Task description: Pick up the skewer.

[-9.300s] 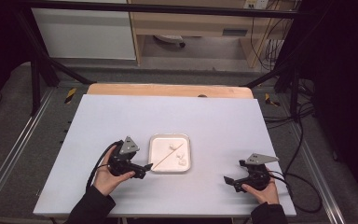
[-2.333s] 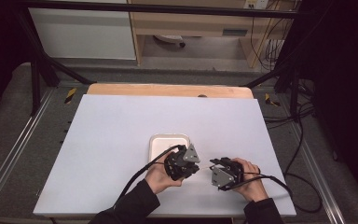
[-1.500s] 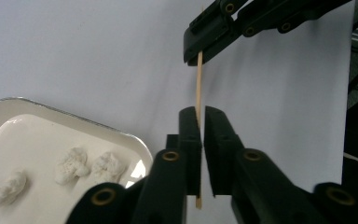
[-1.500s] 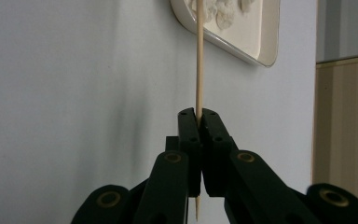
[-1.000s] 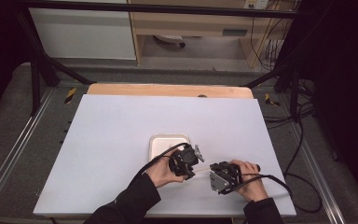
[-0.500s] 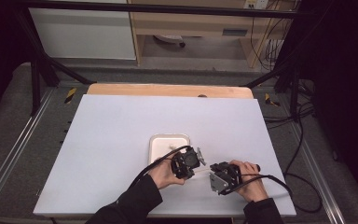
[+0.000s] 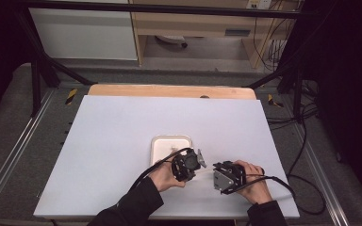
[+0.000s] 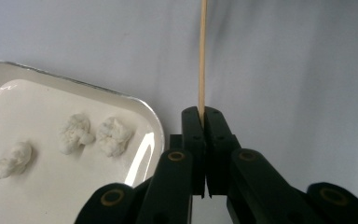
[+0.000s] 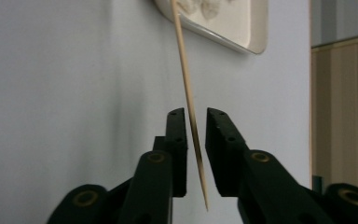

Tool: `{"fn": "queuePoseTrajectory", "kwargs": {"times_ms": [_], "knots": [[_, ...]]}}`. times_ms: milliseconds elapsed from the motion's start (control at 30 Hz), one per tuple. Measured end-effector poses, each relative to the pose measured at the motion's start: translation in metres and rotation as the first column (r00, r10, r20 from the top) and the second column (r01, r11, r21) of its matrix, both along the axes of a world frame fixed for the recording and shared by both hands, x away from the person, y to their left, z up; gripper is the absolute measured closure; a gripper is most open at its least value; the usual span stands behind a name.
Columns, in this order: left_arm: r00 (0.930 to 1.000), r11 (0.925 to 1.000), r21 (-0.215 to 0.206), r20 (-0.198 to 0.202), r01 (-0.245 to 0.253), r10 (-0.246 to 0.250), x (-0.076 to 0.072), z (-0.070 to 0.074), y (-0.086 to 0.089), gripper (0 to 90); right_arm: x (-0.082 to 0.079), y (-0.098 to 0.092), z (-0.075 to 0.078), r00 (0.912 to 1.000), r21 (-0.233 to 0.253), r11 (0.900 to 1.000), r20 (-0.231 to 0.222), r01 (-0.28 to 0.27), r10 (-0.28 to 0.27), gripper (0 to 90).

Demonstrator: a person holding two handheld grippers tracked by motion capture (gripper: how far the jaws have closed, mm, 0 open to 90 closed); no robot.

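Left tool (image 7: pixel 194 162) and right tool (image 7: pixel 220 177) sit close together at the 6 o'clock edge of the white worktop (image 7: pixel 122 136) in the high view, each held in a hand, the left one just at the 5 o'clock corner of a small white tray (image 7: pixel 162 146). Between the two tools a thin wooden skewer (image 7: pixel 207 171) bridges the gap.

From the left gripper view, the left tool (image 8: pixel 204 112) is clenched on the skewer (image 8: pixel 203 51), which rises straight toward 12 o'clock above the worktop. At 9 o'clock lies the tray (image 8: pixel 142 116), holding three white dough-like lumps (image 8: pixel 113 135).

From the right gripper view, the right tool (image 9: pixel 196 114) stands released, its jaws parted with the skewer (image 9: pixel 186 93) running between them, touching neither clearly; its pointed end hangs low toward 6 o'clock. The skewer slants up toward 12 o'clock, where the tray (image 9: pixel 254 32) shows with the lumps (image 9: pixel 200 7) on it.
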State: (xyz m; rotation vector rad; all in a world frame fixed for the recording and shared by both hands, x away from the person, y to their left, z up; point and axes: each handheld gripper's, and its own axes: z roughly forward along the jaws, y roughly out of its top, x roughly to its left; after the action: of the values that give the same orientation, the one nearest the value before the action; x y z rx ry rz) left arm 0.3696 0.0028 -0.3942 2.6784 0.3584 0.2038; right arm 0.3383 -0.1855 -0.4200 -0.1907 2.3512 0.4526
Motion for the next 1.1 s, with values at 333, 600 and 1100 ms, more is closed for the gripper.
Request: {"fn": "queuePoseTrajectory", "kwargs": {"times_ms": [333, 600, 1100], "knots": [[0.9993, 0.9991, -0.026, 0.017, -0.034, 0.034, 0.002, 0.004, 0.018, 88.5, 0.007, -0.022, 0.006, 0.9676, 0.260, 0.935, -0.142, 0.240, -0.208, 41.1], [0.9968, 0.9952, -0.065, 0.026, -0.074, 0.076, 0.002, 0.007, 0.038, 88.4, 0.012, -0.032, 0.000, 0.9113, 0.353, 0.849, -0.272, 0.393, -0.309, 26.0], [0.9755, 0.9564, -0.209, 0.038, -0.204, 0.217, -0.003, 0.003, 0.099, 88.5, 0.018, -0.040, -0.009, 0.7449, 0.388, 0.679, -0.558, 0.624, -0.365, 5.1]]}}
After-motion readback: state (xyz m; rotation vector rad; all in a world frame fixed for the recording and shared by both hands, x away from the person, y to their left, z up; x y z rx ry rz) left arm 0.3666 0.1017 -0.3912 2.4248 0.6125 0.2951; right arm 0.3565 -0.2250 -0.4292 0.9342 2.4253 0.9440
